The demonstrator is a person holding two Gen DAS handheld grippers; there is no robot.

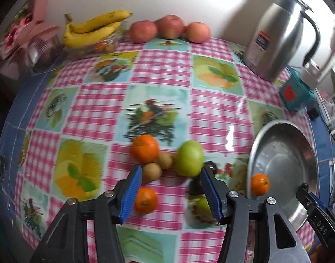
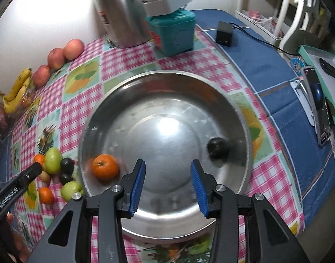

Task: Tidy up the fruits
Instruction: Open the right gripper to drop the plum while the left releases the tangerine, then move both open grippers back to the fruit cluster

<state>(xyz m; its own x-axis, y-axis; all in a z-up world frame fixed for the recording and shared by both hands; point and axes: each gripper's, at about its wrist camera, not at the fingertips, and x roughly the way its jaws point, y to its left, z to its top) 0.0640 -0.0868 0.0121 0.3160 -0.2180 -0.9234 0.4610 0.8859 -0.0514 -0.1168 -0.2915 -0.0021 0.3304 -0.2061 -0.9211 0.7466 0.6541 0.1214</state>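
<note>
My left gripper (image 1: 170, 172) stands open over a cluster of fruit on the checked tablecloth, with nothing between its pads. In the cluster are an orange (image 1: 145, 148), two small brown fruits (image 1: 153, 172), a green apple (image 1: 189, 161), and a second orange (image 1: 145, 199) partly behind a finger. My right gripper (image 2: 168, 164) is open and empty above the steel bowl (image 2: 167, 114). In the bowl lie an orange (image 2: 105, 166) and a dark plum (image 2: 217, 148). Left of the bowl sit green apples (image 2: 53, 160), dark plums (image 2: 66, 164) and oranges (image 2: 46, 195).
Bananas (image 1: 93, 30) and three red apples (image 1: 169, 27) line the wall at the back. A steel jug (image 1: 274, 41) and a teal box (image 2: 174, 32) stand behind the bowl. A black adapter (image 2: 224, 34) and a phone (image 2: 318, 109) lie on the blue cloth at the right.
</note>
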